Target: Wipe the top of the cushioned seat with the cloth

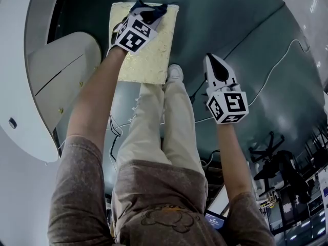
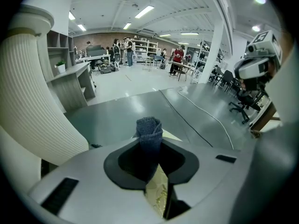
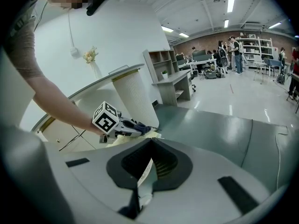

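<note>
Left gripper [image 1: 142, 18] is out at full reach, jaws clamped on the cloth [image 1: 152, 9], a dark blue wad pinched at its middle so a folded tuft sticks up past the jaws. It sits at the far edge of the seat [image 1: 148, 60], that pale yellow cushion straight ahead of the person's shoe [image 1: 175, 73]. A sensible start point, I'd say, with the whole top lying between cloth and body for strokes drawn homeward. Whether the cloth presses flat on the cushion is hard to call; the gripper covers the contact. Right gripper [image 1: 211, 60] hangs off to the side above the grey floor, jaws drawn together on nothing, well apart from the seat and out of the wiping path. Writing? None to read: only the black-and-white square markers on both cubes, no brand, no label on seat or cloth.
</note>
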The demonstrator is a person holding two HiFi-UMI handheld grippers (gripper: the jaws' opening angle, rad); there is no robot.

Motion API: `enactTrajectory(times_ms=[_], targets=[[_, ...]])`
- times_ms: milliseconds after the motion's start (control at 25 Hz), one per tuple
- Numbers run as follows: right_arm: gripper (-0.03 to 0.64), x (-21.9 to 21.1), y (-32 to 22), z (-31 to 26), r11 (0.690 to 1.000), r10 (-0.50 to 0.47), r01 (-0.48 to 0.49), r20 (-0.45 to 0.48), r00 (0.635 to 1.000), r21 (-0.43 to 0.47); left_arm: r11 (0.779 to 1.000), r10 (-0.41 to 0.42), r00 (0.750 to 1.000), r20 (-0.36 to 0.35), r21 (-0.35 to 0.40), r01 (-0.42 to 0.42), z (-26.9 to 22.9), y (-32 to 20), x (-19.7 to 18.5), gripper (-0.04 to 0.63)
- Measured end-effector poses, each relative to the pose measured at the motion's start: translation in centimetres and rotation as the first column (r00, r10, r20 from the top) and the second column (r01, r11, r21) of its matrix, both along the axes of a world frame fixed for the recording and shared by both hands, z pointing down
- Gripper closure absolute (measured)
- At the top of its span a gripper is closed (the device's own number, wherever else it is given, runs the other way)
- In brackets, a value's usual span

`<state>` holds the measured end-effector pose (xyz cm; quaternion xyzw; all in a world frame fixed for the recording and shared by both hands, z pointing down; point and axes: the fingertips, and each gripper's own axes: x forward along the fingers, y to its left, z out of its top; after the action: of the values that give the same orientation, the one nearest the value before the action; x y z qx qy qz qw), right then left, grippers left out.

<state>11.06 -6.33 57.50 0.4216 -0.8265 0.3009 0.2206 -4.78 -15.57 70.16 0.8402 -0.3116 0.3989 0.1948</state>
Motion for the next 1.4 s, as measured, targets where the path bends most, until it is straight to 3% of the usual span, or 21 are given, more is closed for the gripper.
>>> enactTrajectory(times_ms=[400,1400], targets=[[0.611,0.0,1.0,-0.5,1.0,-0.023,0.023,0.004,1.0,0.008,0.999,0.032,0.999,0.026,-0.03,-0.031,-0.3,4.5,0.2,0.514],[0.611,-1.8,2.8,-0.8,0.996,-0.084,0.084,0.001,0.996,0.023,0.993,-0.051,0.996,-0.068,-0.114,0.043,0.0,15.0,1.1,0.514]])
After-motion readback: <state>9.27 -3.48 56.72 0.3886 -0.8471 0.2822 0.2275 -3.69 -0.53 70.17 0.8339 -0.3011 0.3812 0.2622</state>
